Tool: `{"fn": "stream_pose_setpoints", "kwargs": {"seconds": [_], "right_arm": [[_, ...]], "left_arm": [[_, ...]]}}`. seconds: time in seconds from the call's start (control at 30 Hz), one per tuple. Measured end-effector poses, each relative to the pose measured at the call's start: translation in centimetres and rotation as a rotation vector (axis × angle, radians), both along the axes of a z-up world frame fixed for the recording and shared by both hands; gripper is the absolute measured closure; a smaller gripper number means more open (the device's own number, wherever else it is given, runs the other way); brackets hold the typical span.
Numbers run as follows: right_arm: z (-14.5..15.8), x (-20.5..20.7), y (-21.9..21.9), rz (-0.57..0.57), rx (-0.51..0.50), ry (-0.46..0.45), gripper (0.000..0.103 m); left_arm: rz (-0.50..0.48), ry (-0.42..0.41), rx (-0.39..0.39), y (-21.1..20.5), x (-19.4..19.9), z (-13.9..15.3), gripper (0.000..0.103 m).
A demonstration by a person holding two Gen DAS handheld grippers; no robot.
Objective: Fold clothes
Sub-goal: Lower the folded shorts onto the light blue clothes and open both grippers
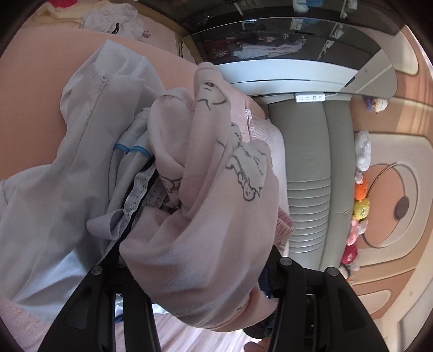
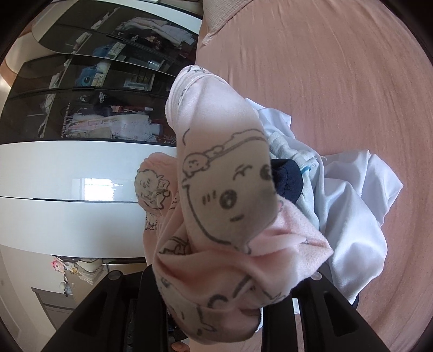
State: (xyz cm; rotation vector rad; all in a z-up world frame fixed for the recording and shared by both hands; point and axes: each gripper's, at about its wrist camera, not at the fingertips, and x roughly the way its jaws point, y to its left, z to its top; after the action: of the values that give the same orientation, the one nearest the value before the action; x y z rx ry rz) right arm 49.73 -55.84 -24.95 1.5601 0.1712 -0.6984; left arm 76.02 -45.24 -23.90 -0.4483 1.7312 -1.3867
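A pink garment with cartoon animal prints (image 1: 205,216) hangs bunched from my left gripper (image 1: 189,273), which is shut on it; the fingertips are hidden under the cloth. The same pink garment (image 2: 224,205) drapes over my right gripper (image 2: 216,273), which is shut on it too, fingertips hidden. Behind it lies a pale blue-white garment (image 1: 54,189) on the pink bed sheet (image 1: 32,89); it also shows in the right wrist view (image 2: 351,205), with a dark navy piece (image 2: 286,176) tucked in the pile.
A pile of light clothes (image 1: 113,19) lies at the far corner of the bed. A dark glass wardrobe (image 2: 81,89) with white panels stands beside the bed. A padded headboard (image 1: 305,162) and several plush toys (image 1: 360,195) line the right side.
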Motion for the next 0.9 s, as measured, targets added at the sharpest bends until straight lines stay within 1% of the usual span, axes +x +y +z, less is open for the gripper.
{"fn": "stream_pose_setpoints", "kwargs": {"seconds": [0.03,0.07,0.1,0.17,0.23,0.27,0.3,0.33,0.4,0.43,0.47,0.57,0.7,0.73,0.8,0.9], "right_arm": [[0.1,0.0,0.0,0.005,0.0,0.003,0.076],[0.3,0.0,0.0,0.011,0.001,0.007,0.075],[0.5,-0.1,0.0,0.019,0.0,0.012,0.073],[1.0,-0.2,0.0,0.032,-0.003,0.03,0.07],[1.4,-0.3,0.0,0.046,0.006,0.044,0.067],[1.7,-0.4,0.0,0.053,0.01,0.05,0.061],[2.0,-0.4,-0.1,0.056,0.012,0.053,0.054],[2.4,-0.6,0.0,0.057,0.01,0.071,0.05],[3.2,-1.0,0.3,0.058,0.005,0.113,0.024],[3.7,-1.4,0.5,0.044,-0.002,0.166,0.021],[4.1,-1.9,0.7,0.03,-0.017,0.202,0.021],[4.8,-3.3,0.9,0.019,-0.047,0.216,0.021],[5.5,-4.3,1.0,0.007,-0.054,0.229,0.021],[5.6,-4.6,1.3,0.007,-0.056,0.235,0.021],[5.9,-5.1,1.6,0.005,-0.058,0.253,0.021],[6.2,-5.6,2.3,0.016,-0.067,0.276,0.021]], "left_arm": [[0.02,0.053,0.0,0.3,0.5,-0.2,0.047],[0.035,0.086,0.006,0.5,1.0,-0.4,0.045],[0.037,0.09,0.014,0.7,1.3,-0.2,0.044],[0.029,0.063,0.03,0.9,1.9,0.3,0.044],[0.025,0.002,0.053,1.1,2.4,1.2,0.044],[0.02,-0.021,0.064,1.2,2.5,1.4,0.044],[0.011,-0.036,0.073,1.3,2.6,1.6,0.044],[0.005,-0.048,0.079,1.4,2.6,1.8,0.044],[0.003,-0.07,0.086,1.7,2.8,2.0,0.044],[0.007,-0.082,0.088,1.9,2.9,2.1,0.044],[0.012,-0.089,0.089,2.1,2.9,2.2,0.044],[0.032,-0.082,0.085,2.6,2.8,2.1,0.044],[0.059,-0.069,0.085,3.4,2.9,1.8,0.044],[0.065,-0.077,0.086,3.6,2.9,1.9,0.044],[0.07,-0.112,0.092,3.9,3.0,2.3,0.043],[0.057,-0.196,0.11,4.6,2.8,3.0,0.043]]}}
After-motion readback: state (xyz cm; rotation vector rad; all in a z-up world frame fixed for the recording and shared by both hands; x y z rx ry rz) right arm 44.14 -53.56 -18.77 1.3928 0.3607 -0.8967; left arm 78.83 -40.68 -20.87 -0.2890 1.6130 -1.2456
